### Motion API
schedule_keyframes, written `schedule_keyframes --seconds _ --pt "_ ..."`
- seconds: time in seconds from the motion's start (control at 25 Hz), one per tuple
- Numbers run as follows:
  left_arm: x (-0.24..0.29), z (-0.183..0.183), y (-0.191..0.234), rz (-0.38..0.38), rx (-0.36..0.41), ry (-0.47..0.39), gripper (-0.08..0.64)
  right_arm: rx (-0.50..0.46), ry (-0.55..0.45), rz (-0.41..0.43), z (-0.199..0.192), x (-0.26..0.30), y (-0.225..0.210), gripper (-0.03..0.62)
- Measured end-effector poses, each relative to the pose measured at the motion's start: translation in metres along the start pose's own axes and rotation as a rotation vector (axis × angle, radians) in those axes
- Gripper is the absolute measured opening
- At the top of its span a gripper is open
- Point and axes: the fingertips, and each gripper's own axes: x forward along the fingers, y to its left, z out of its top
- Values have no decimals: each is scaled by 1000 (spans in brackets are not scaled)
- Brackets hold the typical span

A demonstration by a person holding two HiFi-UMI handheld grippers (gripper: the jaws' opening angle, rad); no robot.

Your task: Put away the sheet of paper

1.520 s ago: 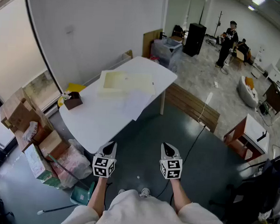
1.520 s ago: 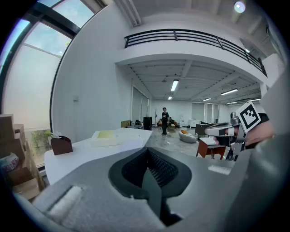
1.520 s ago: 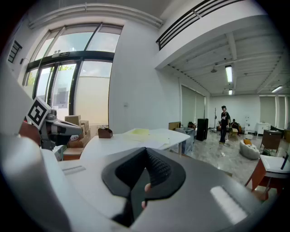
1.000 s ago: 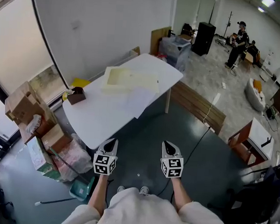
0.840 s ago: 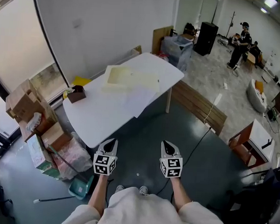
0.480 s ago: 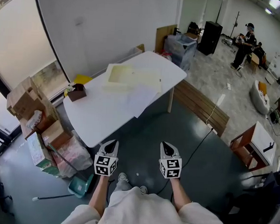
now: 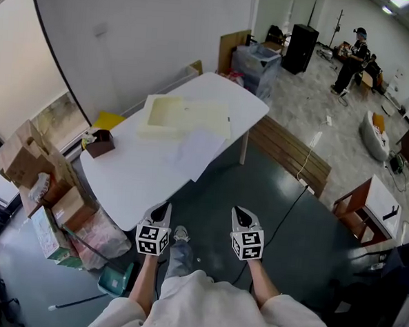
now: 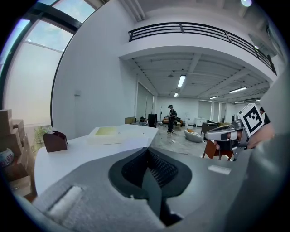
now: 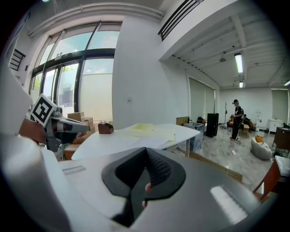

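Note:
The white sheet of paper (image 7: 197, 152) lies on the white table (image 7: 141, 180), with one corner hanging over the near edge. Behind it rest a pale yellow tray (image 7: 164, 116) and a flat cream folder (image 7: 209, 117). My left gripper (image 7: 161, 211) and right gripper (image 7: 241, 213) hover side by side above the dark floor, short of the table, both shut and holding nothing. In the left gripper view the table (image 8: 86, 147) stretches ahead of the left gripper (image 8: 147, 156). The right gripper (image 9: 146, 156) looks at the paper (image 9: 152, 139) from a distance.
A brown tissue box (image 7: 100, 145) stands at the table's left end. Cardboard boxes (image 7: 25, 172) and bags pile up left of the table. A wooden bench (image 7: 286, 156) lies to the right, with a cable (image 7: 289, 199) across the floor. A person (image 7: 352, 51) stands far back.
The person has stepped towards the table and a shoe now shows below the grippers. The table has drifted slightly left in the head view. Both grippers stay shut, side by side.

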Motion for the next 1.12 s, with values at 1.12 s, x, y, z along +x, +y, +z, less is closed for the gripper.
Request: schedule_keyframes --seconds 1.12 --pt "218 75 212 -142 -119 -3 5 -57 41 -105 132 282 -21 0"
